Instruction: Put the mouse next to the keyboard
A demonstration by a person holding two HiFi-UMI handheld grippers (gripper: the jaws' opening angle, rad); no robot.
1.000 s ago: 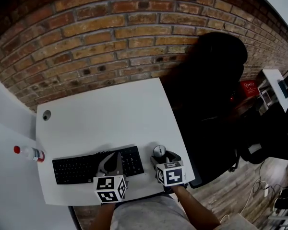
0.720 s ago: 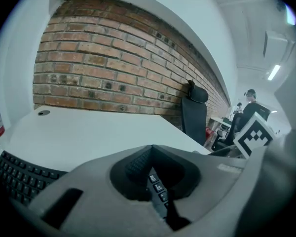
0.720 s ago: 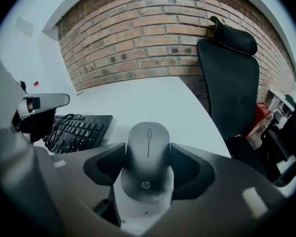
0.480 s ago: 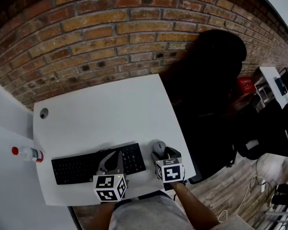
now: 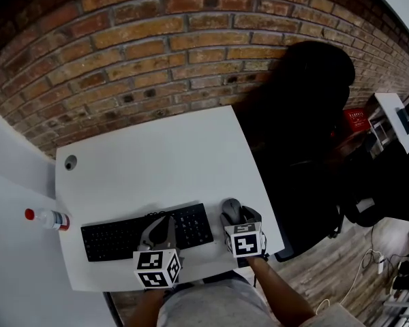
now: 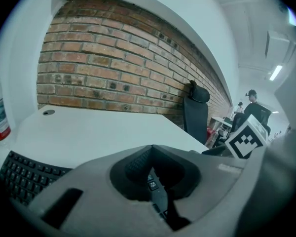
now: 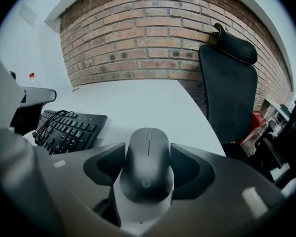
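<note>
A dark grey mouse (image 7: pixel 148 164) lies between the jaws of my right gripper (image 7: pixel 148 152), and both pads press its sides. In the head view the mouse (image 5: pixel 231 208) sits just right of the black keyboard (image 5: pixel 146 232), near the front right corner of the white table (image 5: pixel 150 169). My left gripper (image 5: pixel 160 234) hovers over the right half of the keyboard. Its jaws are shut with nothing in them (image 6: pixel 152 147), and a few keys show below them. The keyboard's cable is coiled on its keys (image 7: pixel 52 125).
A clear bottle with a red cap (image 5: pixel 48 218) lies on the neighbouring white surface at the left. A black office chair (image 5: pixel 307 114) stands right of the table, close to its edge. A brick wall (image 5: pixel 157 39) runs behind. A cable hole (image 5: pixel 70 162) marks the table's far left.
The head view has shifted a little. The right gripper and mouse stay by the keyboard's right end, perhaps slightly nearer to it. The left gripper has not moved over the keyboard.
</note>
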